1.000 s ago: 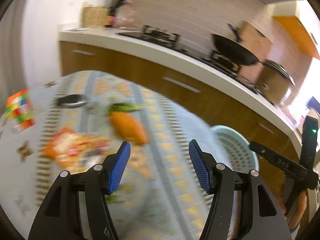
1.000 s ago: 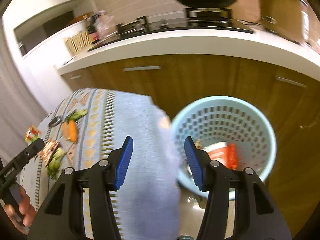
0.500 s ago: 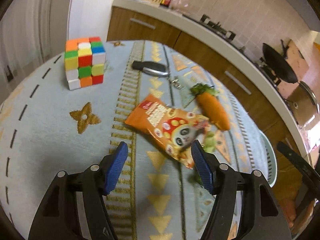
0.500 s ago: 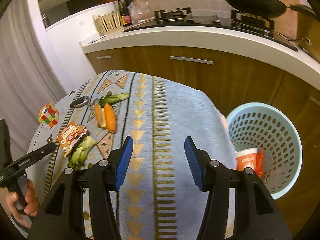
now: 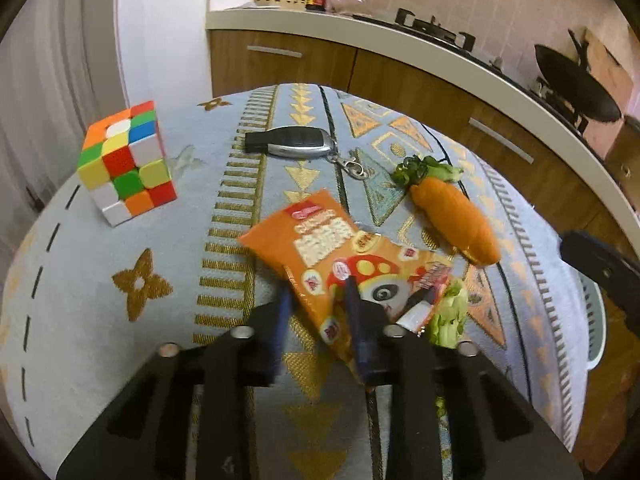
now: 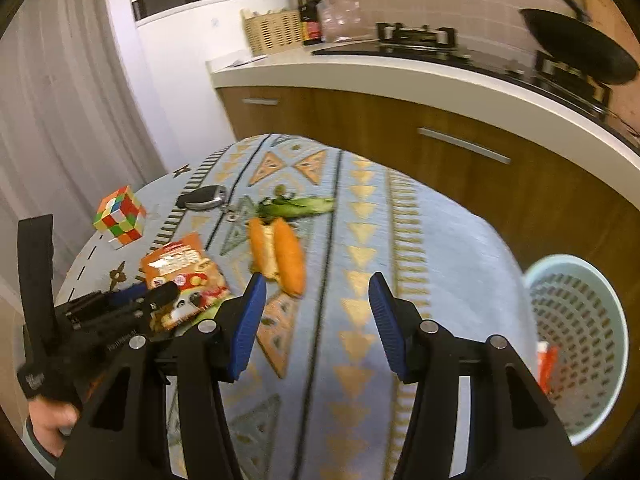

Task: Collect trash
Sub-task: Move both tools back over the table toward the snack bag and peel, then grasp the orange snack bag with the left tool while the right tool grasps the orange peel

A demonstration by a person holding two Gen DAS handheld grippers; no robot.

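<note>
An orange snack wrapper (image 5: 340,256) with a panda print lies on the patterned tablecloth; it also shows in the right wrist view (image 6: 184,276). My left gripper (image 5: 316,312) is closing on the wrapper's near edge, jaws narrowed around it and blurred. A green leafy scrap (image 5: 450,316) lies just right of the wrapper. My right gripper (image 6: 316,320) is open and empty above the cloth, right of the left gripper (image 6: 148,296). A light blue trash basket (image 6: 576,344) stands beside the table at the right with red-and-white trash inside.
A Rubik's cube (image 5: 126,162), a car key (image 5: 294,142) and a plush carrot (image 5: 452,210) lie on the cloth. A vegetable leaf (image 6: 300,206) lies behind the carrot (image 6: 280,254). The kitchen counter (image 6: 400,76) with stove and pan runs behind.
My left gripper moved forward onto the wrapper and its jaws closed in from wide open. My right gripper swung left from the basket over the table.
</note>
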